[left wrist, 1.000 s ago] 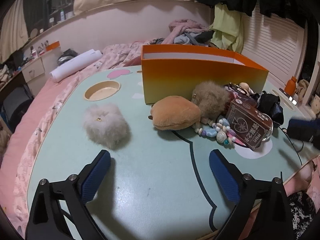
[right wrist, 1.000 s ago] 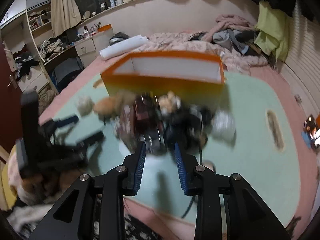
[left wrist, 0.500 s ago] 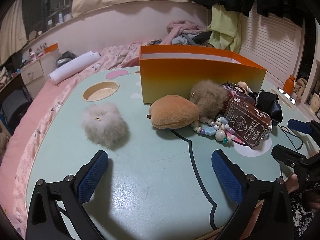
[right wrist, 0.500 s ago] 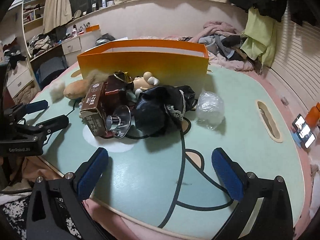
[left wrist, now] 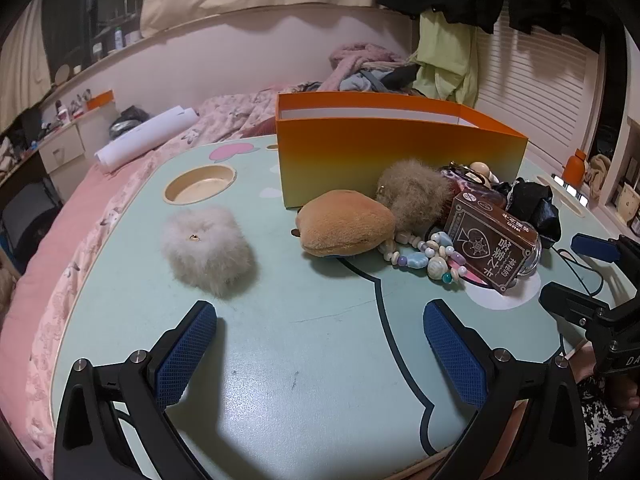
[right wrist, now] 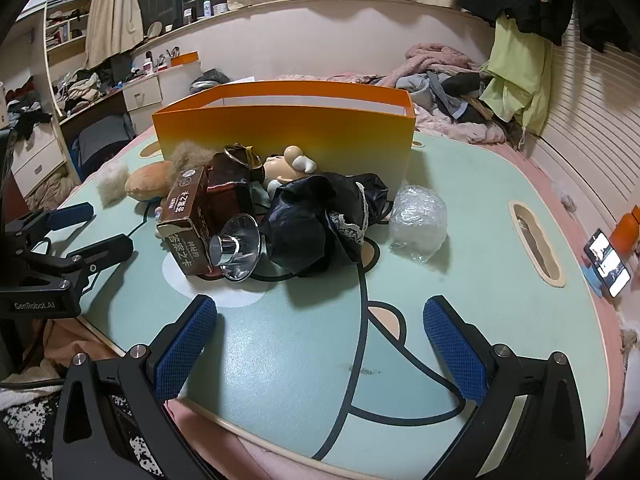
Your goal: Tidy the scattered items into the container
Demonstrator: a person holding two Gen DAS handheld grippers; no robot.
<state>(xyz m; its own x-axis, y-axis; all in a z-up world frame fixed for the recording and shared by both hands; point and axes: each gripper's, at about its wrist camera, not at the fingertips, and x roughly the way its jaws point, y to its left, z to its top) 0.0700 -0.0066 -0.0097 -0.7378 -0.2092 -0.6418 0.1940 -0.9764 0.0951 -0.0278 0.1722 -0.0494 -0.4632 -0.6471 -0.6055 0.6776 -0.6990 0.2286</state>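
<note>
- The left gripper [left wrist: 320,356] has its two blue pads spread wide above the mint-green table [left wrist: 304,380] and holds nothing.
- The right gripper [right wrist: 320,354] is spread wide too, empty, near the table's front edge.
- One orange box [left wrist: 400,156] stands open at the far side.
- Two fluffy pompoms: a white one [left wrist: 208,250] lies alone, a beige one [left wrist: 414,194] touches the one brown plush [left wrist: 346,230].
- One bead string [left wrist: 424,256], one card box [right wrist: 186,220], one black cloth [right wrist: 320,224] and one plastic ball [right wrist: 418,220] lie just before the box.
- The table is bare between grippers and pile.
</note>
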